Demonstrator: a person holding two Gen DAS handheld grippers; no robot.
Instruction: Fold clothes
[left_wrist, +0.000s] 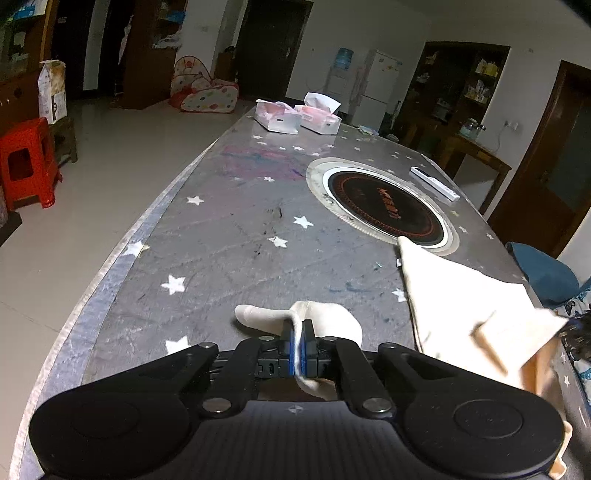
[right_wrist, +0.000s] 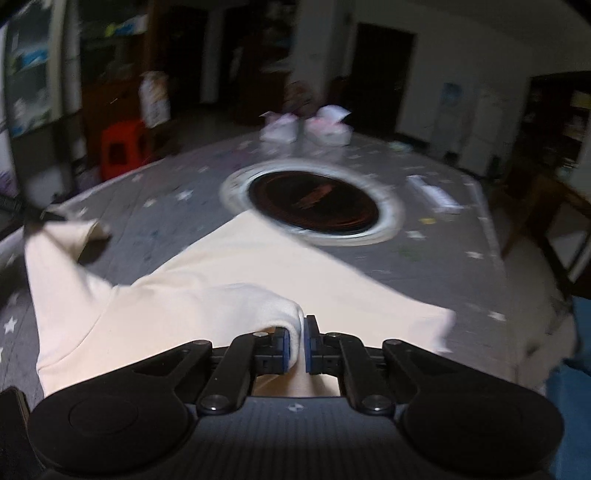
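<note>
A cream garment (right_wrist: 236, 266) lies spread over the near part of the grey star-patterned table (right_wrist: 443, 258). My right gripper (right_wrist: 296, 334) is shut on a bunched fold of it at the near edge. My left gripper (left_wrist: 297, 332) is shut on another part of the same garment (left_wrist: 454, 295), a cream end that bulges past the fingers. The rest of the cloth stretches to the right in the left wrist view. The left gripper shows blurred at the far left of the right wrist view (right_wrist: 37, 218), holding up a corner.
A round black induction hob (left_wrist: 384, 206) is set into the table's middle, with the cloth's far edge touching its rim. Two tissue boxes (left_wrist: 299, 118) stand at the far end. A white remote (left_wrist: 436, 182) lies right of the hob. A red stool (left_wrist: 27, 162) stands on the floor at left.
</note>
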